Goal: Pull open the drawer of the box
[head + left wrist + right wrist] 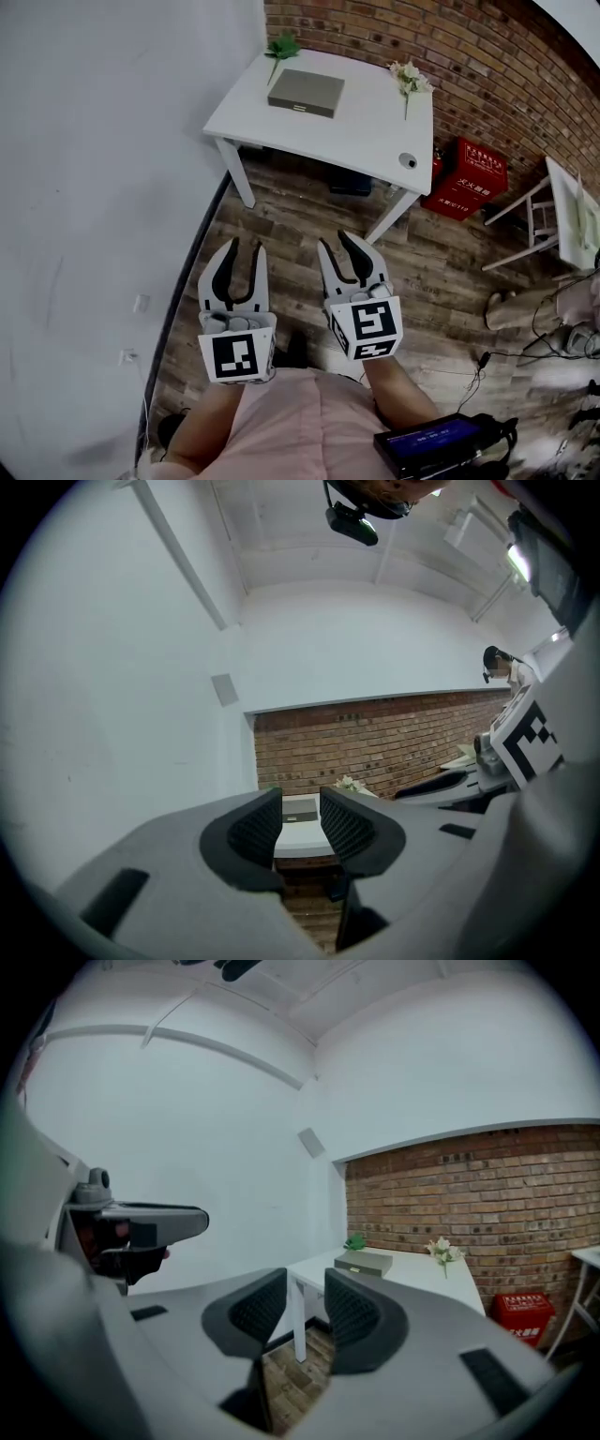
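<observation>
**Site.** A white table (366, 131) stands against the brick wall, with its left end close to the plain white wall.

**Task item.** The box (306, 92) lies flat near the table's far left corner, set back from the near edge. A green sprig (281, 45) sits just beside it at that corner. White flowers (410, 79) lie well apart from it, toward the far right corner.

**Handling, as judged.**
- The box is low, grey-green and rigid-looking, probably card or thin board, so likely light.
- Nothing anchors it, so a pull on the drawer may drag the whole box across the smooth tabletop.
- One pair of tongs should press down on the lid or brace the far side while the other draws the drawer out.
- A small pale tab (297, 108) shows on the face turned toward the near edge. It is the likely place to take hold, though it is too small here to confirm its form.
- A small, thin tab would need a fine, level pinch; a slip is the main risk.

**Pose.** The person stands on the wooden floor, well short of the table, with both forearms held low in front of the body. The left tongs (246, 246) and the right tongs (335, 240) point forward toward the table, side by side and near one another.

**Tongs.** Both pairs are spread, with nothing between their ribbed pads. In the two gripper views, only the distant table and box show through the gaps. The task has not been engaged.
</observation>
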Demonstrator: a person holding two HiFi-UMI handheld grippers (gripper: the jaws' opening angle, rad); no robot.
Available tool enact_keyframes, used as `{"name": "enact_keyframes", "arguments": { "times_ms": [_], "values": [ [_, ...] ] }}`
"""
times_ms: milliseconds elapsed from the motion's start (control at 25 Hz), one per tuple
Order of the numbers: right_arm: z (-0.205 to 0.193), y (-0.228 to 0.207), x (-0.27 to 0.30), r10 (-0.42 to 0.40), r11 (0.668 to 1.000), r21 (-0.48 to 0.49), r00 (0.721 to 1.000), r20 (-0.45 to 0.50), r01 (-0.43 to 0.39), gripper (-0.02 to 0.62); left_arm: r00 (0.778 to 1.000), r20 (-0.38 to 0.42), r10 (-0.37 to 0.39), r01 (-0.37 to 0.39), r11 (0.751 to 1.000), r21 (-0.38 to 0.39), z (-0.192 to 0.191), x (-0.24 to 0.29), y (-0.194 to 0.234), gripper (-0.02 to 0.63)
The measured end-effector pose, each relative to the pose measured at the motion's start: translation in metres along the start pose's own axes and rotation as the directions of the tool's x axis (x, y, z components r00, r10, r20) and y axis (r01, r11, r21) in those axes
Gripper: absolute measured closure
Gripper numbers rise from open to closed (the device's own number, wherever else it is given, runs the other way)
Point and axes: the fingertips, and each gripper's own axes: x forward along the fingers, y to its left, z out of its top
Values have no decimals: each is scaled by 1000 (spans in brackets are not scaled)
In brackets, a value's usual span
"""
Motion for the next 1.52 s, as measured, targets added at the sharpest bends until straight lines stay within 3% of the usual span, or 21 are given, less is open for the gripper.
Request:
{"name": "enact_keyframes", "arguments": {
  "times_ms": [160,320,800,1120,1520],
  "values": [
    [13,-1,25,-14,1000,-11,1000,20,14,466,999,37,-8,6,999,43,3,20,21,477],
    [17,-6,40,-32,999,-12,999,28,32,472,999,45,-20,18,999,34,5,37,29,480],
    [2,-33,71,-70,997,28,997,-15,70,472,997,-35,-72,73,997,35,-26,78,28,483],
    [-4,-72,130,-80,995,65,996,-34,82,472,992,-82,-94,96,995,21,-36,145,32,483],
    [2,-117,220,-37,996,75,997,-73,42,474,990,-124,-69,74,997,32,-49,239,56,494]
  ]
}}
